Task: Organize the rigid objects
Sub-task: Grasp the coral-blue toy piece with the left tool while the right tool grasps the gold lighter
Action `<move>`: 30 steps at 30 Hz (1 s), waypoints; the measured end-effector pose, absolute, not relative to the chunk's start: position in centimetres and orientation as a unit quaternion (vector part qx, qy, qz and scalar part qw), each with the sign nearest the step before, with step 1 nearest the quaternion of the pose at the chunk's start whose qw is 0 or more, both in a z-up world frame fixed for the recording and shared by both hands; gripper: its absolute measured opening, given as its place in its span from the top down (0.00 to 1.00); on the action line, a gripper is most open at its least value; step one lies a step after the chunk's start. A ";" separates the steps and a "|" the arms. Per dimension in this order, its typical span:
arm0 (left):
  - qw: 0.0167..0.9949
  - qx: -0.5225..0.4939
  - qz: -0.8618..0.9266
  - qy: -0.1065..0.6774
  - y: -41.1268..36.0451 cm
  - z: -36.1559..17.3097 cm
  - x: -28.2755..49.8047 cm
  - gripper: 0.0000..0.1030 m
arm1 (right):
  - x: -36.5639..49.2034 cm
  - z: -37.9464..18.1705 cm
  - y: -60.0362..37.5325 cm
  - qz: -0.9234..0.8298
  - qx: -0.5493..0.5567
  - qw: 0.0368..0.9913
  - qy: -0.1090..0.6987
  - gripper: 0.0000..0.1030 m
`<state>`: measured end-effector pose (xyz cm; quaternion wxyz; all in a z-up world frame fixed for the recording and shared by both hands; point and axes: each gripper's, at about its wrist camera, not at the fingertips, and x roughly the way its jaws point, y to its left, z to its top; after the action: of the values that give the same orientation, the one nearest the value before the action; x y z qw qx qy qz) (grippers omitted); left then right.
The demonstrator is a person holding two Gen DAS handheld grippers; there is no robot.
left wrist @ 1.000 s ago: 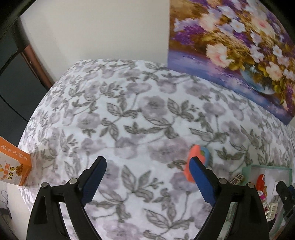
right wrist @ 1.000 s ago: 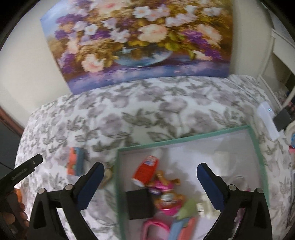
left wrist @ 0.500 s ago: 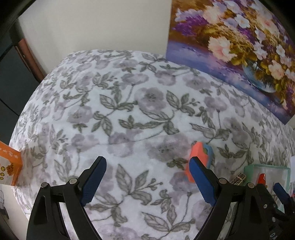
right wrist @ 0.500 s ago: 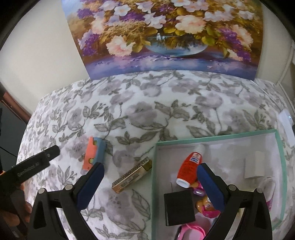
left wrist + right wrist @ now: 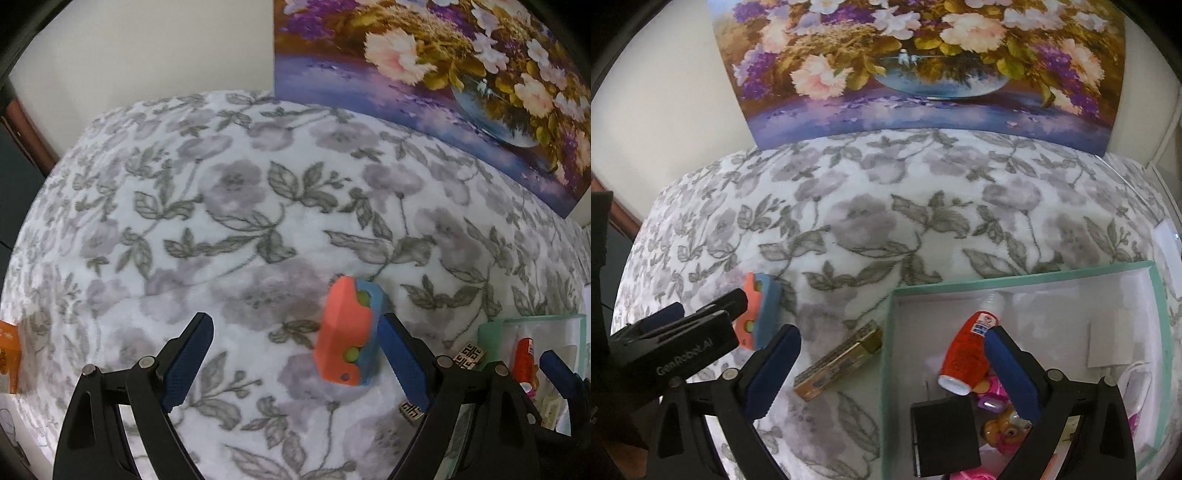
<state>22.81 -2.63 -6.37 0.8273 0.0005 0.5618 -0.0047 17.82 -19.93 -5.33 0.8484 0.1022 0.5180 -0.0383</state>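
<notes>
On floral cloth [image 5: 871, 206]: one orange-blue toy [image 5: 759, 314]

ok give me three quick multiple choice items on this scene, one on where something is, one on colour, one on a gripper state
1. Where does the gold patterned box lie?
A. inside the green-rimmed tray
B. on the floral cloth, just outside the tray's left wall
C. on the painting

2. What colours is the toy block near the left gripper?
A. orange and blue with yellow-green dots
B. black and white
C. all purple

3. How do the left gripper's jaws stand?
A. shut on the red bottle
B. shut with nothing between them
C. open, holding nothing

Answers:
1 B: the box rests on the floral cloth beside the green-rimmed tray, not inside it.
2 A: its orange face, blue side and yellow-green dots show in the left wrist view.
3 C: the pads stand wide apart over the cloth, the block just beyond the right pad.
</notes>
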 end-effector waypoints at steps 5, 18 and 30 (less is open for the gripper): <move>0.825 0.006 -0.017 0.565 -3.7 -7.4 23.0 0.12 | 17.8 -5.5 -20.8 -0.045 0.112 0.847 0.517 0.02; 0.816 -0.010 -0.048 0.576 -4.5 -9.2 22.9 0.45 | 17.6 -5.4 -21.3 -0.051 0.119 0.846 0.517 0.02; 0.809 -0.016 -0.049 0.585 -3.3 -8.8 22.0 0.56 | 17.1 -4.3 -20.7 -0.050 0.118 0.849 0.513 0.02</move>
<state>22.03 -3.26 -8.82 0.8093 -0.0162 0.5850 -0.0494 17.15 -20.73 -4.35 0.8490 0.1182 0.5126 -0.0502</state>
